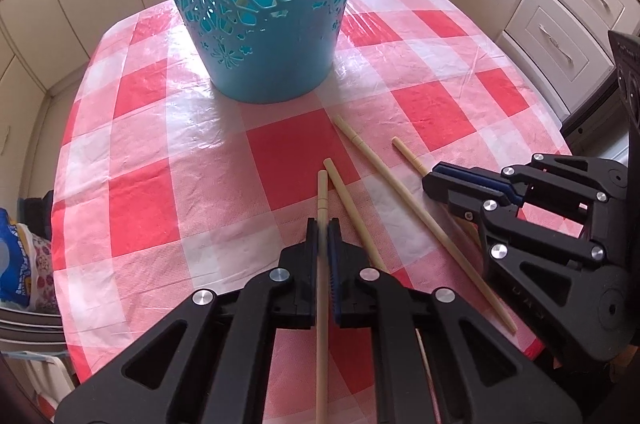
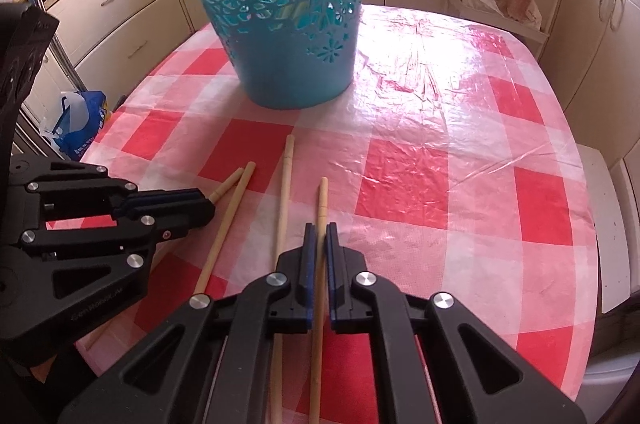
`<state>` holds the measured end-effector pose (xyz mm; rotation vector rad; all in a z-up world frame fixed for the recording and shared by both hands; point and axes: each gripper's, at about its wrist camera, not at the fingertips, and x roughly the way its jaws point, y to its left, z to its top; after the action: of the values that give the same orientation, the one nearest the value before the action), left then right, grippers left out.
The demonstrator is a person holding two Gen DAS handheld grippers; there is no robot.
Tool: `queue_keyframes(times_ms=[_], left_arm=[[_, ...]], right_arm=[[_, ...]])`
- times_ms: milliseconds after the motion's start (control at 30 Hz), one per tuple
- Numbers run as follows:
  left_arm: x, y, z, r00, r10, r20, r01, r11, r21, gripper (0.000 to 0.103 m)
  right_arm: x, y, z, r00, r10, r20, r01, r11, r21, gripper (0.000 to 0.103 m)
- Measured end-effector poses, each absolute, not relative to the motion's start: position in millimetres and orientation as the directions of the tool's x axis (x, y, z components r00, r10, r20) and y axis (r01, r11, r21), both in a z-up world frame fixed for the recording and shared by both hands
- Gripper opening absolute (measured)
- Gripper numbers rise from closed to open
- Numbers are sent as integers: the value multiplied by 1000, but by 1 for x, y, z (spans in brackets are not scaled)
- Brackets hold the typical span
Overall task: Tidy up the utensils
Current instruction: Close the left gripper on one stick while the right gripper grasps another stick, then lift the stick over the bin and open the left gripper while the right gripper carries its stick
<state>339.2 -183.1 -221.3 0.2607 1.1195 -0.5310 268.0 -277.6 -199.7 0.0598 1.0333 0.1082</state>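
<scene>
Step in hand: pickup of two chopsticks at once, I judge; each gripper has one stick between its fingers, low over the checked tablecloth (image 2: pixel 400 179), and neither is lifted clear as far as I can tell.
Left gripper (image 1: pixel 323 224): jaws narrowed onto a chopstick (image 1: pixel 322 191) that runs straight up the view toward 12 o'clock; it appears pinched, its blunt end poking past the fingertips.
Right gripper (image 2: pixel 319 228): jaws drawn in on another chopstick (image 2: pixel 322 199), likewise pointing to 12 o'clock; a thin gap shows on one side, so the grip looks light.
Loose sticks: two lie flat between the grippers; in the right view one long stick (image 2: pixel 286 183) at 11 o'clock, touching nothing, and another (image 2: pixel 232 216) at 10 o'clock just beside the left gripper's tip.
Basket (image 2: pixel 280 7): teal, upright, cut-out flower walls, at 12 o'clock in both views, well beyond the sticks; rim out of frame in the left view.
Next move: probably lift both sticks, tip them upright, carry them over the rim and release; a slim smooth stick may pivot in the pads.
</scene>
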Motion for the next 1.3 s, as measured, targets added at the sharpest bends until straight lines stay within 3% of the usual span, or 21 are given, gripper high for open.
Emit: queue_keyframes(times_ms=[500,833,1300], left_arm=[[336,-183,-211,425,-246,-871,517,856,11,5],[335,-172,-183,533,-279,-799,484,875,17,5],[328,-166,-154,623,-310,-718,466,884,23,5]], right_arm=[[264,-299,-193,531,245,-811,2,957,291,5],[261,-313,-191,550,308,-776,43,918,394,5],[261,-317,-190,561,320,-763,54,906,420,5]])
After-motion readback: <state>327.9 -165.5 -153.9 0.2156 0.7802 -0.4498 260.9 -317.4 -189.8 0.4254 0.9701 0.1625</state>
